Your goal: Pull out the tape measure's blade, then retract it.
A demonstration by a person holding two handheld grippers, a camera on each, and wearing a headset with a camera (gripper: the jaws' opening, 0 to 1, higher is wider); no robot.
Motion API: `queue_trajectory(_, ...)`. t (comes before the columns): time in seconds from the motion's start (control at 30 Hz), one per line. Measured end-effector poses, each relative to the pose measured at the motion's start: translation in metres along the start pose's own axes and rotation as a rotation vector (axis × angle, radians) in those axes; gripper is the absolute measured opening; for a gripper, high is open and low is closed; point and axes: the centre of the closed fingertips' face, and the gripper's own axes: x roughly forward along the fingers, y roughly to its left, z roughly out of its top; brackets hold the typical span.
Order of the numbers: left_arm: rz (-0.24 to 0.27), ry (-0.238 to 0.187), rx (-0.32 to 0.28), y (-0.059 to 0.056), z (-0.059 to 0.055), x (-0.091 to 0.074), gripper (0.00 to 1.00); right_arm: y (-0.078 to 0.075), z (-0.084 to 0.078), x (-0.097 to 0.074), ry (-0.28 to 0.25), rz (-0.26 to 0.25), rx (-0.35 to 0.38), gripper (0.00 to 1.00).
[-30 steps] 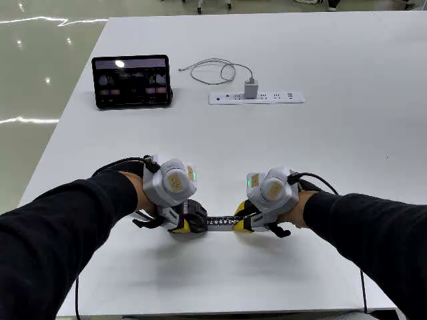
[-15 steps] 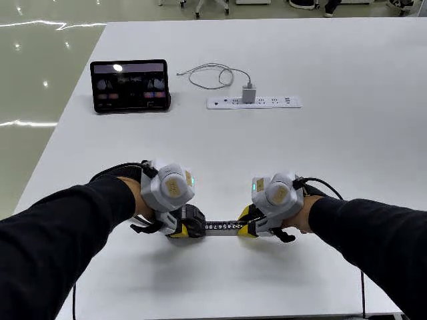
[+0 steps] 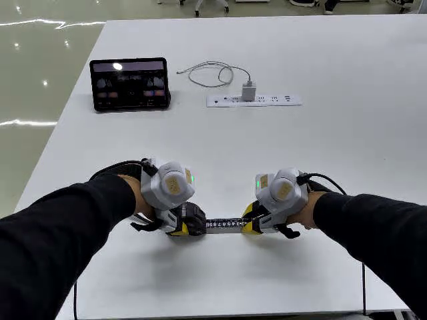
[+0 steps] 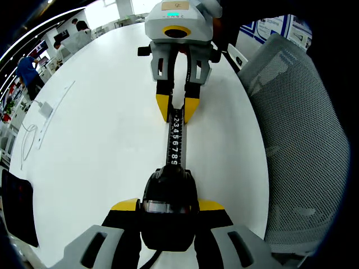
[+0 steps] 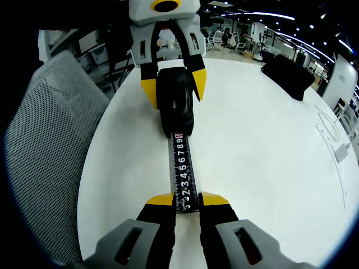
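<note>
The black tape measure case [image 3: 191, 219] [image 4: 169, 204] [image 5: 174, 103] rests low over the white table, and my left gripper [image 3: 181, 227] [image 4: 168, 205] is shut on it. A short length of the numbered blade [image 3: 225, 224] [image 4: 175, 140] [image 5: 180, 168] runs out of the case to the right. My right gripper [image 3: 251, 225] [image 5: 186, 202] is shut on the blade's end, its yellow-tipped fingers [image 5: 162, 200] pinching it. The two grippers face each other along the blade.
A dark tablet [image 3: 129, 83] stands at the back left of the table [image 3: 347, 133]. A white power strip [image 3: 253, 101] with a plugged charger and looped cable [image 3: 213, 72] lies behind the grippers. A grey mesh chair [image 4: 297, 140] sits by the table's near edge.
My right gripper has drawn a little farther right from the case, so slightly more blade shows. The left gripper and case stay about where they were.
</note>
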Motion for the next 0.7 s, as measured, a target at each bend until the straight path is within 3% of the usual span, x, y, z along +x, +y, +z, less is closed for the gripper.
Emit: queue_trajectory(0.7,0.005,0.001,-0.005,-0.0007,0.0008,0.0,0.32,0.0004,-0.0093,-0.0062,0.019,-0.002,0.015,0.11)
